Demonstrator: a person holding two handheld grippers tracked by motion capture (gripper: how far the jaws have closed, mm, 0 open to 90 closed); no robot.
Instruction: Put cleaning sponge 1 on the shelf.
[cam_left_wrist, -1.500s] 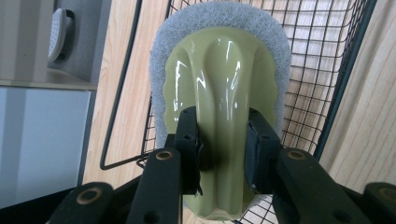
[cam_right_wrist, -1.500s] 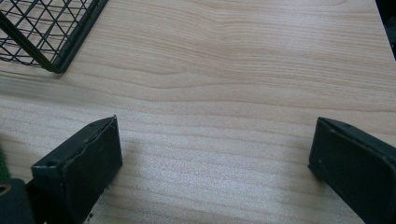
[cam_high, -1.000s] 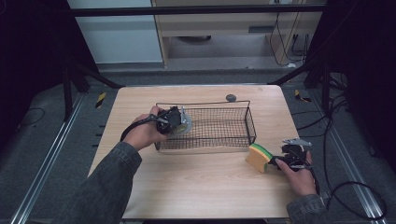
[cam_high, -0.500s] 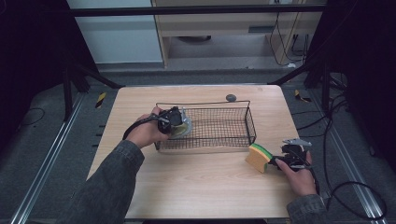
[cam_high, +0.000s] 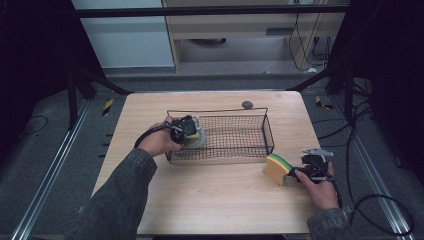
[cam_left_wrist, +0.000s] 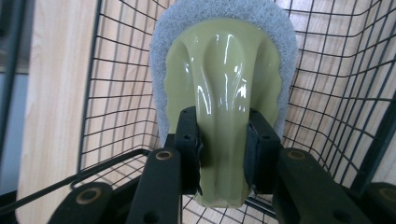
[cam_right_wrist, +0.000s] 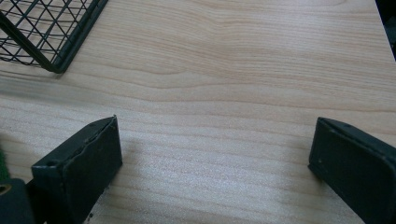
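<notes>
A pale green handled scrubber with a grey-white pad hangs inside the wire basket.

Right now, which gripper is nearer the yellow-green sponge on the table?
Right. The right gripper sits open beside the sponge; the left gripper is across the table at the wire basket, clamping a scrubber.

Left tool with scrubber lower in basket

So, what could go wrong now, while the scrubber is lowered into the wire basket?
1. The left tongs pinch the scrubber only on its glossy handle; it might slip or tilt.
2. Its white pad could catch on the wire basket and tug it.
3. The right tongs are open beside the sponge; a careless move may push it.
</notes>
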